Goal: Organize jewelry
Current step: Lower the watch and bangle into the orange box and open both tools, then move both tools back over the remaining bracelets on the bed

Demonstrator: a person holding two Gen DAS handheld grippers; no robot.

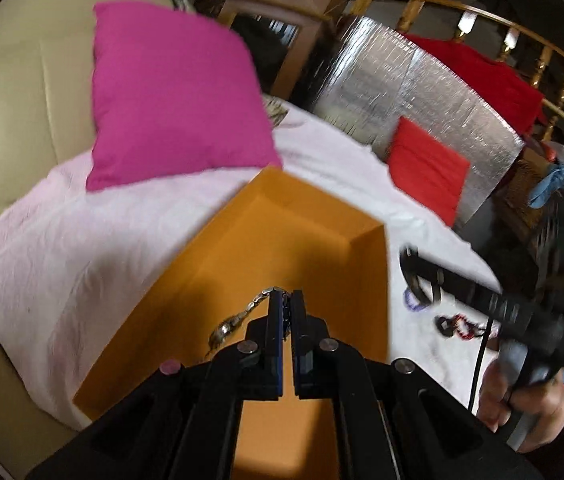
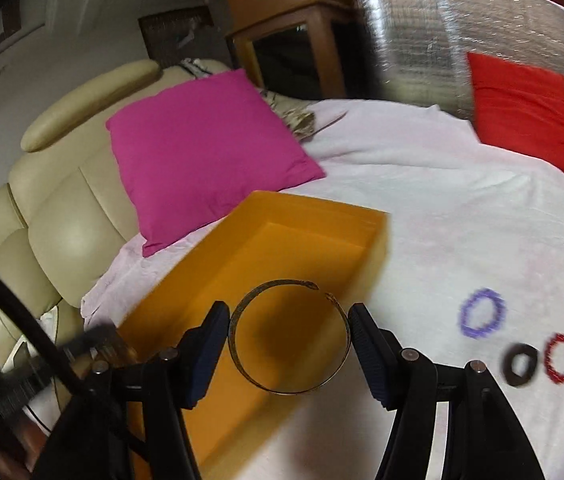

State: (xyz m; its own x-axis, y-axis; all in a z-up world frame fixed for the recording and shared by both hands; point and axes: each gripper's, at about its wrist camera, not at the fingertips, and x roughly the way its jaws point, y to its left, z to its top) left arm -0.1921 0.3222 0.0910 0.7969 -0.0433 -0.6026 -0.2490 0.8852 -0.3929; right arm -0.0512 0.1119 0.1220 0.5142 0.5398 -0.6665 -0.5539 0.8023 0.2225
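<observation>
Matt orange tray [image 2: 282, 240], smooth like card; crumpled pale cloth sheet [image 2: 441, 208]; dull metal bangle [image 2: 242, 308]; glossy cream leather sofa [image 2: 62, 216]; shiny silver foil panel [image 1: 421, 92].

No text, label, brand, number or sign can be read in either view; motion blur and the fisheye lens smear the finer surfaces.
</observation>
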